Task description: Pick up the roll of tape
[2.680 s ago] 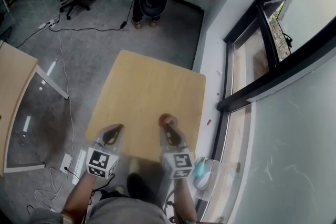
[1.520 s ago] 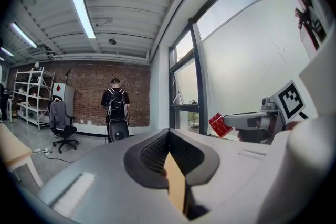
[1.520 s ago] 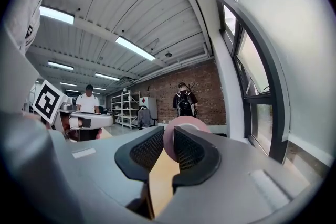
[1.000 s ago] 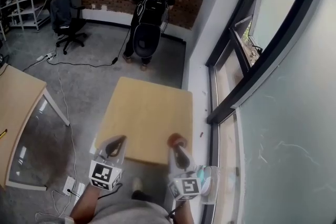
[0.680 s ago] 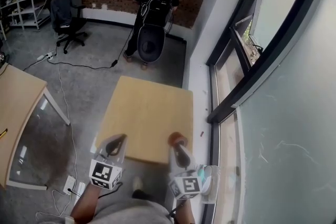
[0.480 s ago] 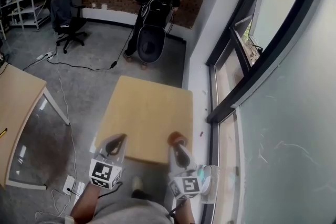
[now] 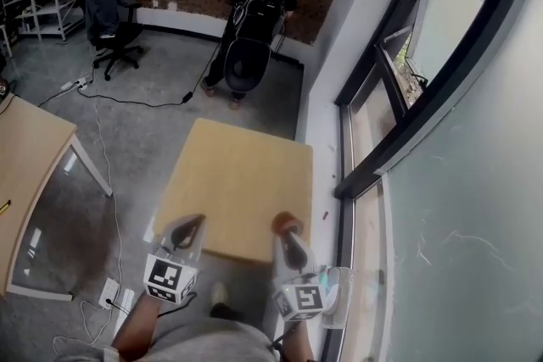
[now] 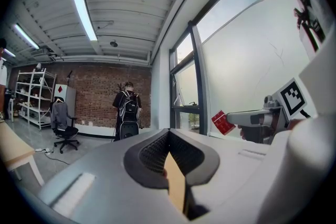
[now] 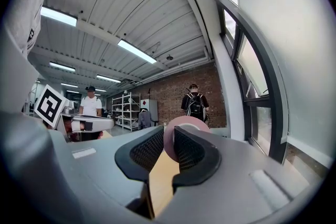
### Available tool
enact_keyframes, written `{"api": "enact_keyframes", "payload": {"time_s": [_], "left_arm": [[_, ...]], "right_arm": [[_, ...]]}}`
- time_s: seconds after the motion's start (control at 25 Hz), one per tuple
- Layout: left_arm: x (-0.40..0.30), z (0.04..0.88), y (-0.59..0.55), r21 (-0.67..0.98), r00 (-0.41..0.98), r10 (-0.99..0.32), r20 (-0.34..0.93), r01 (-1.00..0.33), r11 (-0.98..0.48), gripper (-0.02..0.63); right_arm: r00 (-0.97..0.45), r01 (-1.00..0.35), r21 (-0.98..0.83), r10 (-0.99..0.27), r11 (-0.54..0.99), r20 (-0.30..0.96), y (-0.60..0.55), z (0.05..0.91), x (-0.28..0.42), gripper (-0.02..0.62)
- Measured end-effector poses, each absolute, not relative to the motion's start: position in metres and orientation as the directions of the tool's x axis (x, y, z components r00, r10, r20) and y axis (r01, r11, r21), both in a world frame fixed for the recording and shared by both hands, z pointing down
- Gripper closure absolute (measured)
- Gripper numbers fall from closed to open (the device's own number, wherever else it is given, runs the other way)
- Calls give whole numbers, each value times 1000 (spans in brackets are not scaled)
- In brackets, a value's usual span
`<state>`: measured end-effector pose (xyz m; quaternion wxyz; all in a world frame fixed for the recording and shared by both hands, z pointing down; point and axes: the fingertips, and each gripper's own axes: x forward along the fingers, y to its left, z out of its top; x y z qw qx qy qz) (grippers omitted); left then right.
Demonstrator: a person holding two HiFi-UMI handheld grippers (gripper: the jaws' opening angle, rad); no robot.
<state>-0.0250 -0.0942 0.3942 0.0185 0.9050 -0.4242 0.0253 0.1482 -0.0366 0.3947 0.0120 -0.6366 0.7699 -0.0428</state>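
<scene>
Brown round roll of tape (image 7: pixel 286 220) sat in the right gripper (image 7: pixel 288 227) over the square wooden table (image 7: pixel 237 178)'s near right corner (left gripper (image 7: pixel 187 225) alongside, leftward).

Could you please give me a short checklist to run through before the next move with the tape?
1. Roll of tape clamped between the right gripper's pads: ok.
2. Roll lifted clear of the wooden table: cannot tell; the head view shows it over the near edge, but not its height.
3. Left gripper empty, jaws together: ok.
4. The two grippers apart from each other: ok.
5. Person with a backpack standing beyond the table's far edge, away from the grippers: ok.
</scene>
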Motion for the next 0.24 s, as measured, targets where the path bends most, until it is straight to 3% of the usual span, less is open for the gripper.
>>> {"api": "enact_keyframes", "payload": {"time_s": [0.24], "left_arm": [[-25,392,-98,6,633,-772,61,-773,-634,607]], "right_arm": [[-194,-978,-86,-980,189,50,-37,399,149,518]]}}
